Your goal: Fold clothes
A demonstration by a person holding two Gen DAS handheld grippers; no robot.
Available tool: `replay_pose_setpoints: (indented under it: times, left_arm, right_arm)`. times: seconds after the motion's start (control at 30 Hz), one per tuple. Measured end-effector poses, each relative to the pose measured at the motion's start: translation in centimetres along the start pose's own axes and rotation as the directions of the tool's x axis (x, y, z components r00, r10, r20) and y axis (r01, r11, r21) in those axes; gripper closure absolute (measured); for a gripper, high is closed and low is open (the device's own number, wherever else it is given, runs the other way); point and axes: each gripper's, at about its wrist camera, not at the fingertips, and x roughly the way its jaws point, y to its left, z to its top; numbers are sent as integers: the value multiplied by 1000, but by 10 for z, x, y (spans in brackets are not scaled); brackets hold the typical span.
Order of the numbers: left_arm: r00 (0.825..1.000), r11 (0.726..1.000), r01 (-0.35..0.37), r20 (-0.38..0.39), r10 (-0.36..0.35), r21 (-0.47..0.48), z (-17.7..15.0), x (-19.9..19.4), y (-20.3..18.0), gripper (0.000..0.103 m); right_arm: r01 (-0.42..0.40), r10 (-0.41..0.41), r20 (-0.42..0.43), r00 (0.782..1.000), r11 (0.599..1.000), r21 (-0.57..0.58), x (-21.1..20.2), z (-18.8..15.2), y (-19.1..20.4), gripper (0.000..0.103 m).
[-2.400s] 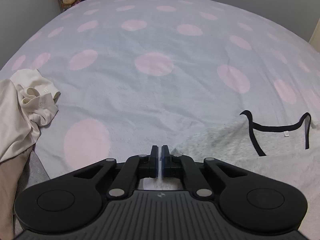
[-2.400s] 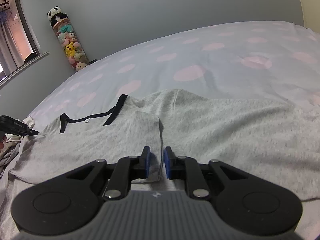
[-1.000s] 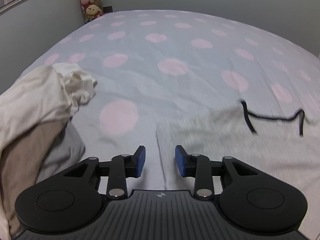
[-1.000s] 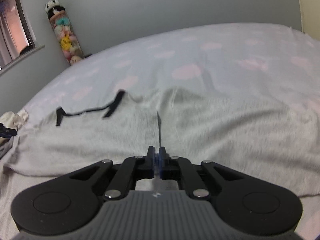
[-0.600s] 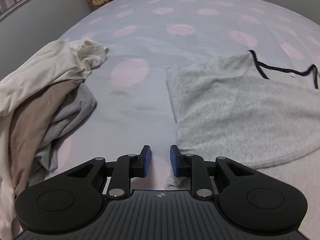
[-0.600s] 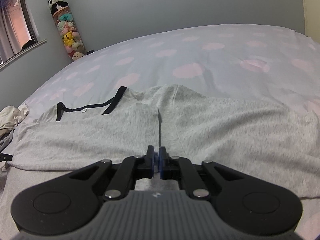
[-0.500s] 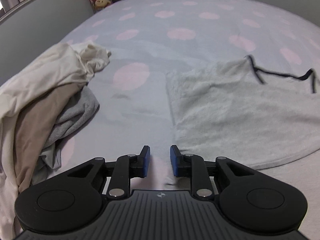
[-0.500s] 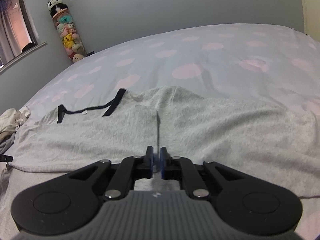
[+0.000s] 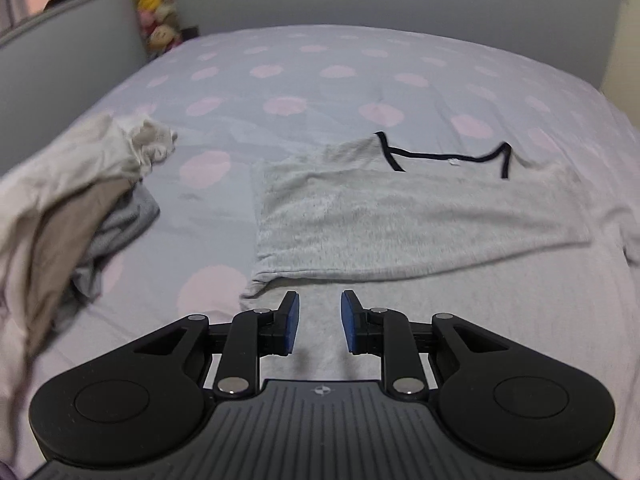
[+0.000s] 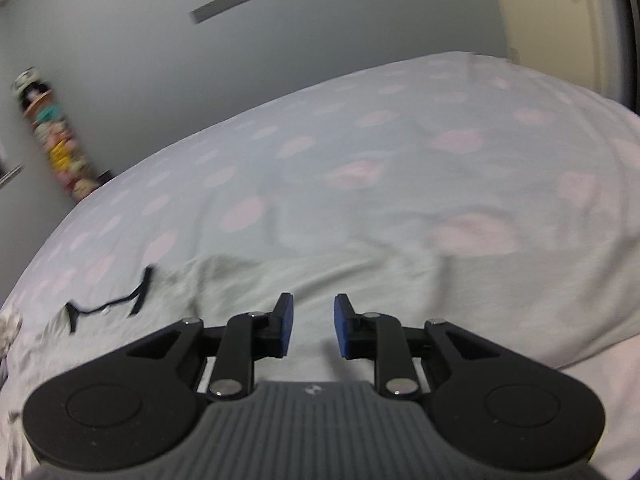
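Observation:
A light grey T-shirt with a black neckline lies flat on the bed, one side folded over its body. My left gripper hovers open just short of the folded flap's near edge, nothing between its blue pads. In the right wrist view the same shirt shows blurred, its black collar at the left. My right gripper is open above the grey cloth and holds nothing.
The bed sheet is pale grey with pink dots. A heap of cream, tan and grey clothes lies at the left. A tube of plush toys stands by the far wall. A window is at upper left.
My right gripper has let go of the shirt's fold, opened and swung up and to the right. My left gripper has opened wider and pulled back, showing the whole folded flap.

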Motion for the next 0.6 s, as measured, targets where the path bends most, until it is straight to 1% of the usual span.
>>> replay_pose_setpoints:
  times: [0.07,0.13,0.2,0.23,0.27,0.3,0.4,0.5,0.6]
  left_arm:
    - [1000,1000,-4,12,3,23,-3,-9,0,82]
    - [1000,1000,10,13,-10,-7,-5,-15,5,82]
    - [1000,999,21,12,-20,-41,-7,-19,10,82]
    - [1000,998,23,14,-22,-53,-9,-20,12,82]
    - [1000,998,25,15,-24,-65,-10,-22,14,82]
    - [1000,997,27,13,-26,-77,-12,-23,15,82]
    - [999,992,36,0,-36,-118,-18,-26,17,82]
    - [999,986,43,-12,-46,-159,-24,-29,19,82]
    - [998,986,44,-27,-49,-163,-31,-32,18,82]
  right_arm:
    - [51,-52,-23,998,999,-13,-7,15,-23,78]
    - [122,-124,-62,990,992,-31,-15,31,-51,78]
    - [172,-168,-122,978,985,24,-22,49,-87,77]
    - [205,-194,-160,968,977,60,-26,59,-108,70]
    - [230,-212,-184,960,970,84,-28,66,-123,67]
    - [254,-229,-207,951,962,105,-30,72,-137,66]
    - [339,-294,-265,919,929,146,-29,89,-173,57]
    - [436,-386,-309,869,893,112,-16,88,-197,56]
    - [499,-440,-330,835,859,117,-7,79,-212,56]
